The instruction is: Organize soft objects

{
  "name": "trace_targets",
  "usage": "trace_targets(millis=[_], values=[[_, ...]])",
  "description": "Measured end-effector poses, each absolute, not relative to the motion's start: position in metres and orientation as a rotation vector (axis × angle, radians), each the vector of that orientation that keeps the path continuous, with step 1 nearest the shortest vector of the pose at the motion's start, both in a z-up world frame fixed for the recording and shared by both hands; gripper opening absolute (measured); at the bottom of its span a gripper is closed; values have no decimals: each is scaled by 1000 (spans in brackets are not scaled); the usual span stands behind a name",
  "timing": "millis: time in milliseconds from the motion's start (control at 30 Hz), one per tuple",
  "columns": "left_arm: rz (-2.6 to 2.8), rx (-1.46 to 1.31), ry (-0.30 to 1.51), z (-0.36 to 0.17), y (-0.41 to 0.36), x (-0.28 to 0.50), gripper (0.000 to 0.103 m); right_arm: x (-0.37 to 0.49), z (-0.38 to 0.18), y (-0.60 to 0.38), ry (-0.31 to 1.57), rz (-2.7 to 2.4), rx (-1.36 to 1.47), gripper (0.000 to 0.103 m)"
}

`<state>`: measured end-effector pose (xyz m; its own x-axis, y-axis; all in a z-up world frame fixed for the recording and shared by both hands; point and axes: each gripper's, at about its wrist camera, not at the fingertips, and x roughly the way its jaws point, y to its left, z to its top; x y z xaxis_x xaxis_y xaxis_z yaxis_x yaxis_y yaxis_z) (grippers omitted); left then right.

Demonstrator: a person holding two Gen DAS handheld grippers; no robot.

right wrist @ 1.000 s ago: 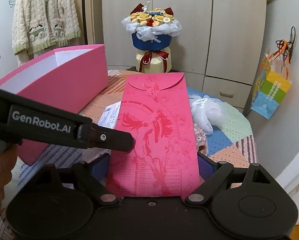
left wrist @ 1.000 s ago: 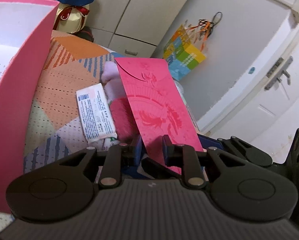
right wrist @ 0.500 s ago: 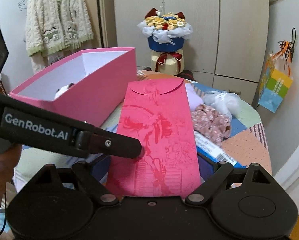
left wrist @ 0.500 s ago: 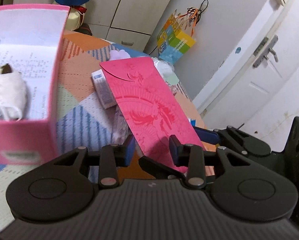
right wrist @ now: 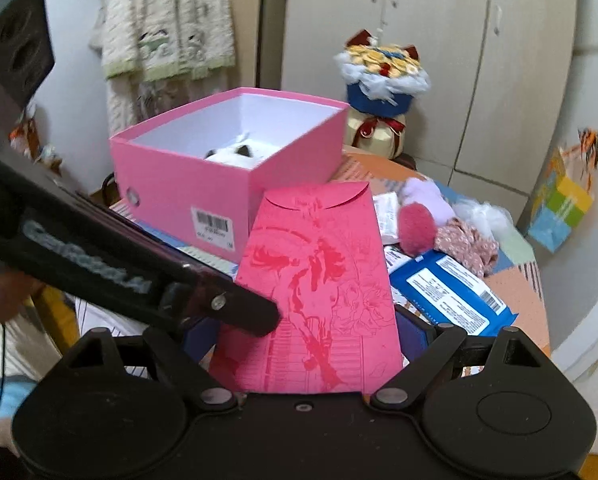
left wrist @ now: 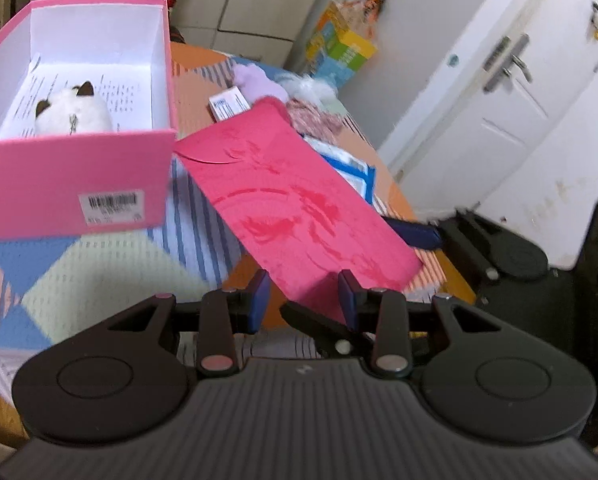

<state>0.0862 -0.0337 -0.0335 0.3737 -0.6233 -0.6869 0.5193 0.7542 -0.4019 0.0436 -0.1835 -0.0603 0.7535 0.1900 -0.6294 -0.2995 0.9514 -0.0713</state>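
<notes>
A red envelope with a horse print lies flat between my right gripper's blue pads, which grip its side edges; it also shows in the left wrist view. My left gripper is open, its pads at the envelope's near corner without clamping it. A pink box holds a white plush cat; the box also shows in the right wrist view. On the patchwork table lie a pink pompom, a lilac fluffy item, a floral scrunchie and a white mesh puff.
A blue wipes pack and a small white packet lie near the soft items. A bouquet stands behind the box. A colourful bag hangs at the right by the cupboards. The table's edge runs along the right.
Both grippers have pulled back and up from the table with the envelope. The left gripper's jaws have opened wider and no longer clamp it. The box's inside and the plush have come into view.
</notes>
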Motion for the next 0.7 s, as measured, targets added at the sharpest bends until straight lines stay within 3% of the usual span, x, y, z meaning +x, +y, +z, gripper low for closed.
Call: trace_targets(millis=[167,200,233,267,433,467,567,700], values=[[-776,-117,884,-19,-17,59,33,25,-47,-164,675,327,-192,91],[-801,-126,888,-17,-16,58,33,22,-46,-160,677,343,-183,87],[-826,-134,888,-15,-16,55,33,19,-44,-155,676,355,-178,56],[-843,-131,892,-14,-17,53,32,17,-43,-151,689,373,-176,50],[-835,-215,952,-38,-9,67,32,23,-57,-139,733,440,-130,53],[-813,-245,968,-47,-6,72,34,29,-63,-141,763,442,-107,41],[-738,-290,975,-65,4,84,32,50,-86,-156,844,482,4,27],[-666,-225,925,-72,14,85,32,59,-102,-168,886,493,65,24]])
